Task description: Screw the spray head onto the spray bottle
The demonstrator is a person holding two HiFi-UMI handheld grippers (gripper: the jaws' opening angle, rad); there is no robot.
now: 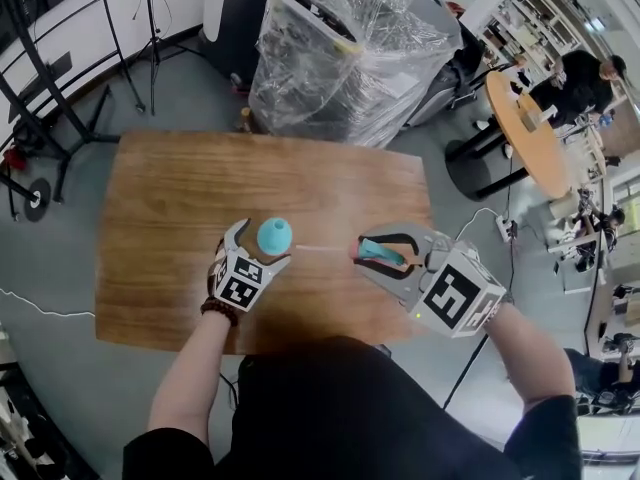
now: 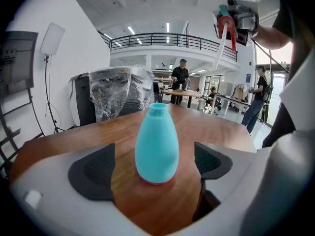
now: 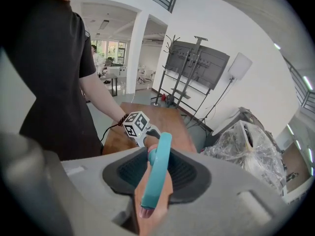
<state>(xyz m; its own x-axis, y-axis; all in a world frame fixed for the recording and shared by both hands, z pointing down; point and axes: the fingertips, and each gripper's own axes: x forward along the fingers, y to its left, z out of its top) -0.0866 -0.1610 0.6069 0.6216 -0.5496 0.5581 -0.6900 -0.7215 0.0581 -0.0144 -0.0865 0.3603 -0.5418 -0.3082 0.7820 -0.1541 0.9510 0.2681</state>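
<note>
Looks like a big open lab or studio-type workspace, not a home; bare grey floor (image 1: pixel 60 388) with a wooden tabletop (image 1: pixel 180 218) set out in the open; a light stand (image 1: pixel 150 38) and a white panel light (image 2: pixel 51 38) on a pole beside it; some machine wrapped in clear plastic (image 1: pixel 350 48) just behind; a big screen (image 3: pixel 197 63) on a floor stand; a railed mezzanine (image 2: pixel 167 39) overhead; people (image 1: pixel 585 78) by a round table (image 1: pixel 530 143) and open shelving (image 1: pixel 535 13) further off.

A black short-sleeved shirt (image 1: pixel 350 408) is worn, plus a dark bead bracelet (image 1: pixel 218 311)
</note>
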